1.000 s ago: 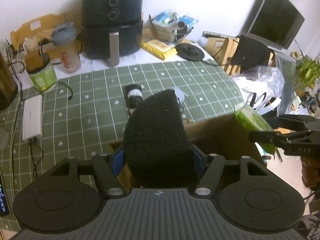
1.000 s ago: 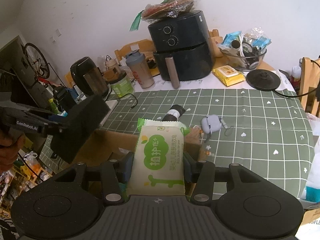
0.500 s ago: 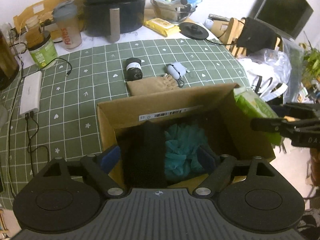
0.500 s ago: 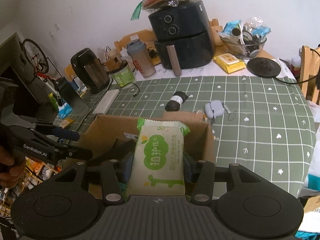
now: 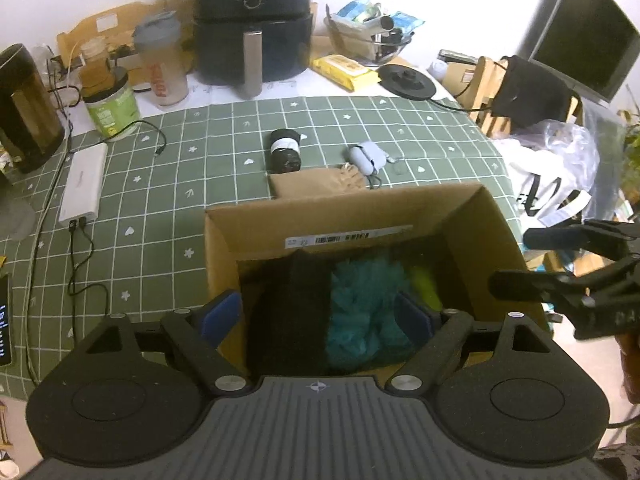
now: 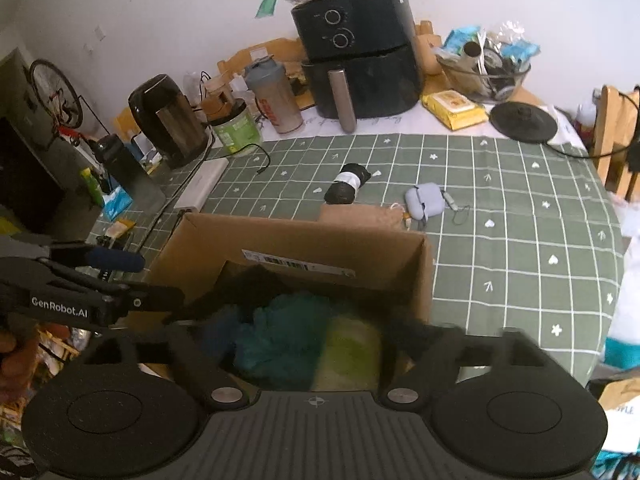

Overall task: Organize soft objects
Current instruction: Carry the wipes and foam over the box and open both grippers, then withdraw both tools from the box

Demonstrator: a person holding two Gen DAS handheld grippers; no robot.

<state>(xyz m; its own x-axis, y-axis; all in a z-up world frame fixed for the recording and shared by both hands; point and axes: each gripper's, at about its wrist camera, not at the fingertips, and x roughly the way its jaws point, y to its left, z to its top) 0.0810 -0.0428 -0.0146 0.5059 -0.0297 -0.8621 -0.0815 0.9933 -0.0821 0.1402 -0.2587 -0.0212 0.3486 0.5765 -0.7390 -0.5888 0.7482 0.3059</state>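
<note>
An open cardboard box (image 5: 348, 216) (image 6: 304, 240) stands at the near edge of the green checked table. Inside lie a black foam sponge (image 5: 292, 304), a teal fluffy thing (image 5: 364, 304) (image 6: 284, 332) and a green wipes pack (image 5: 426, 286) (image 6: 352, 348). My left gripper (image 5: 320, 312) is open and empty above the box; it also shows at the left of the right wrist view (image 6: 132, 276). My right gripper (image 6: 316, 340) is open and empty above the box, blurred; it also shows at the right of the left wrist view (image 5: 516, 260).
Beyond the box lie a black roll (image 5: 285, 151), a grey earbud case (image 5: 362, 157) and a brown paper piece (image 5: 316, 184). A white power bank (image 5: 82, 184), a kettle (image 5: 24, 108), a shaker bottle (image 5: 160, 64) and an air fryer (image 5: 252, 24) stand at the back.
My left gripper let the black sponge go into the box and opened. My right gripper has just dropped the green wipes pack into the box and opened.
</note>
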